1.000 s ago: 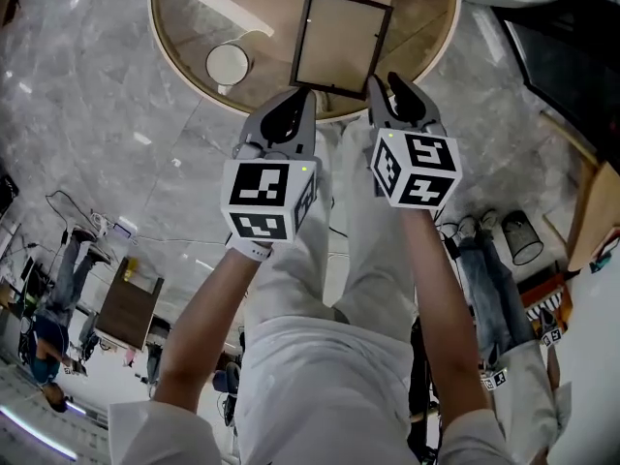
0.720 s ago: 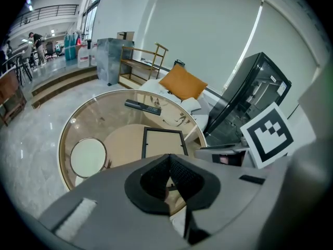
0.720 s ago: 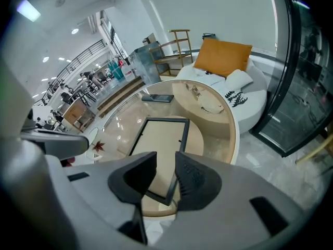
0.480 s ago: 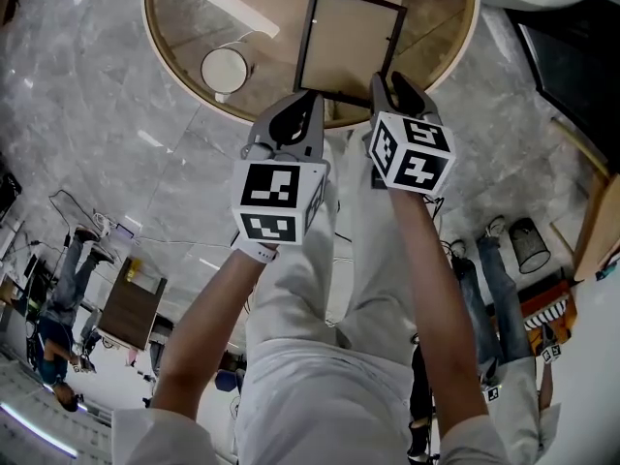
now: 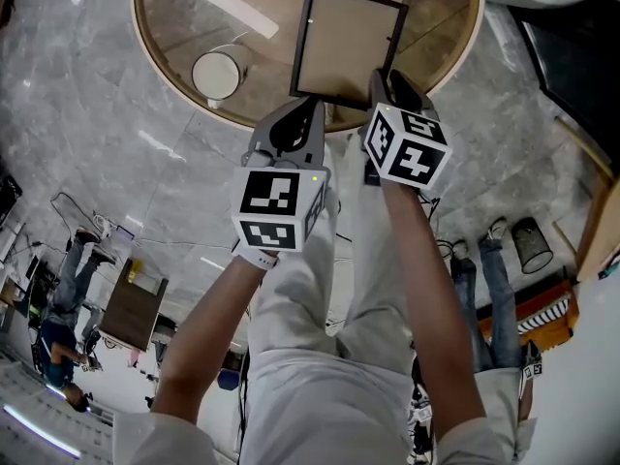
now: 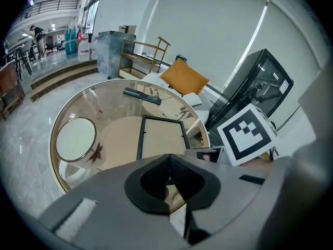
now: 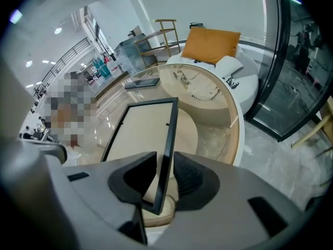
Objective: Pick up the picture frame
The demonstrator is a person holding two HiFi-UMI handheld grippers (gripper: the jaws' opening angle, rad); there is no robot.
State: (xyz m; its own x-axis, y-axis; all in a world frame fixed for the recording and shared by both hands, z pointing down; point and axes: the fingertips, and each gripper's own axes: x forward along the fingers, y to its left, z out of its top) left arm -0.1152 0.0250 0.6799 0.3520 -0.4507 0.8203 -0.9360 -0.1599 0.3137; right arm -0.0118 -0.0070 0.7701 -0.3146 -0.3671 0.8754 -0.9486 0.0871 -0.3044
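The picture frame (image 5: pixel 347 42), thin black border around a beige panel, is over the round glass table (image 5: pixel 455 46). My right gripper (image 5: pixel 387 83) is shut on its near right corner, and the frame's edge (image 7: pixel 167 139) stands upright between the two pads in the right gripper view (image 7: pixel 165 165). In the left gripper view the frame (image 6: pixel 162 138) shows just past the jaws. My left gripper (image 5: pixel 308 105) hovers at the table's near rim by the frame's near left corner, shut on nothing, its pads meeting at the tip (image 6: pixel 169 158).
A white round cup (image 5: pixel 215 74) stands on the glass left of the frame. A dark remote (image 6: pixel 141 95) lies at the far side. Beyond the table are an orange cushion (image 7: pixel 210 43) and a black cabinet (image 6: pixel 255 87). The person's white-trousered legs (image 5: pixel 320 289) are below the grippers.
The frame has shifted right, away from the cup, together with the right gripper. The left gripper has crept slightly forward and stays shut.
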